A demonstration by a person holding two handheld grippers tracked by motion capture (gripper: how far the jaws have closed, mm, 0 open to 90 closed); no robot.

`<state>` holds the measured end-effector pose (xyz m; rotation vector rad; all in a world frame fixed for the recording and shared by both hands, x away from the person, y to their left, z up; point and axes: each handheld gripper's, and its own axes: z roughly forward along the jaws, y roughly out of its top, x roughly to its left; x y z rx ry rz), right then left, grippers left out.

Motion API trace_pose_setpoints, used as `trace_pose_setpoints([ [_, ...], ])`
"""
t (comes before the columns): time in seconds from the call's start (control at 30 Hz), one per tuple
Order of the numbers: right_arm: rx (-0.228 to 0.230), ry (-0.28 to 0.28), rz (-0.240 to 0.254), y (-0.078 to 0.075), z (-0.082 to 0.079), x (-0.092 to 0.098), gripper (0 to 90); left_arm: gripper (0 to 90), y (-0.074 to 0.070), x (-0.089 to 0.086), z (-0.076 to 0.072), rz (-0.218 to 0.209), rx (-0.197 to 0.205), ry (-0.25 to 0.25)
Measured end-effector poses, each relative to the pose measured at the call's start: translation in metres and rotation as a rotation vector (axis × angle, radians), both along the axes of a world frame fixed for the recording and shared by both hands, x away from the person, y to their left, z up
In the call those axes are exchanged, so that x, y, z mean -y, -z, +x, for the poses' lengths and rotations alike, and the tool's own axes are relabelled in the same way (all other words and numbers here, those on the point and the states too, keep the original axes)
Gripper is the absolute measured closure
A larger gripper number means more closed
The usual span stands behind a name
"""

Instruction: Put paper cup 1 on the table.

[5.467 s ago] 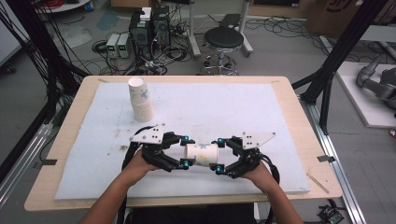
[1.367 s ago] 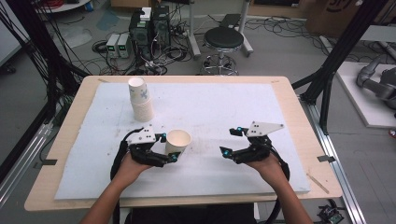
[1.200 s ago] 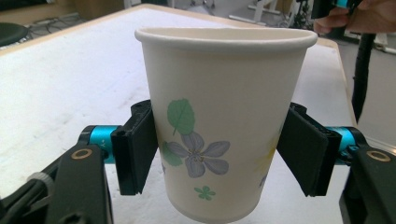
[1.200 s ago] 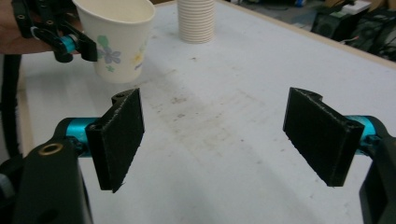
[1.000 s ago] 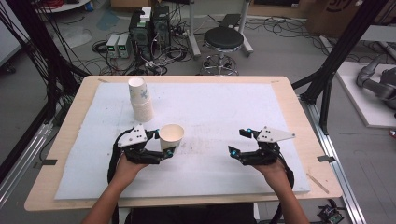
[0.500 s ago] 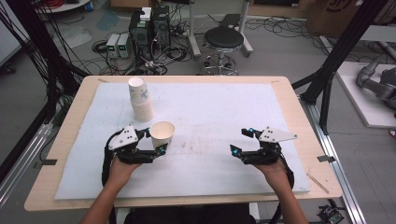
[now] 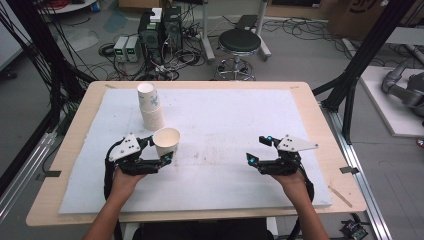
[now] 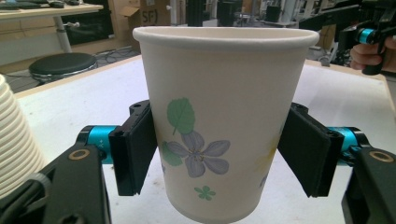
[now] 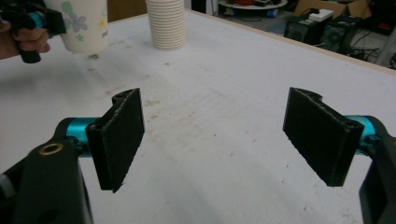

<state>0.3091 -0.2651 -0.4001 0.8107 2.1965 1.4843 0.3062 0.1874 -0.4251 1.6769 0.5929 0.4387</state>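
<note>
A white paper cup with a flower print stands upright between the jaws of my left gripper. Both black pads press its sides, so the gripper is shut on it. The cup is just in front of a stack of paper cups at the left of the white mat. My right gripper hovers low over the mat's right part, open, with nothing between its pads. From the right gripper view the held cup and the stack lie far off.
The mat covers a wooden table and shows faint stains near its middle. A stool, computer boxes and cables stand on the floor beyond the far edge. Black frame posts rise at both sides.
The left hand has carried the cup to the left, closer to the stack. The right gripper has kept its place since a second ago.
</note>
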Motion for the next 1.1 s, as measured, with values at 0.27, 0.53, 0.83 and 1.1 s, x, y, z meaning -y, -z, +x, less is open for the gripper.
trace_pose_setpoints([
  [0.27, -0.024, 0.016, -0.003, 0.002, 0.002, 0.002, 20.2, 31.0, 0.003, -0.021, 0.001, 0.012, 0.011, -0.072],
  [0.53, -0.023, 0.018, -0.021, 0.003, -0.001, 0.005, 20.2, 31.3, 0.007, -0.052, 0.003, 0.045, 0.027, -0.171],
  [0.83, -0.013, 0.027, -0.019, 0.002, -0.002, 0.008, 20.1, 31.2, 0.017, -0.086, 0.006, 0.065, 0.001, -0.303],
  [1.1, -0.025, 0.023, -0.028, 0.004, -0.001, 0.005, 20.1, 31.1, 0.026, -0.091, 0.012, 0.160, -0.082, -0.414],
])
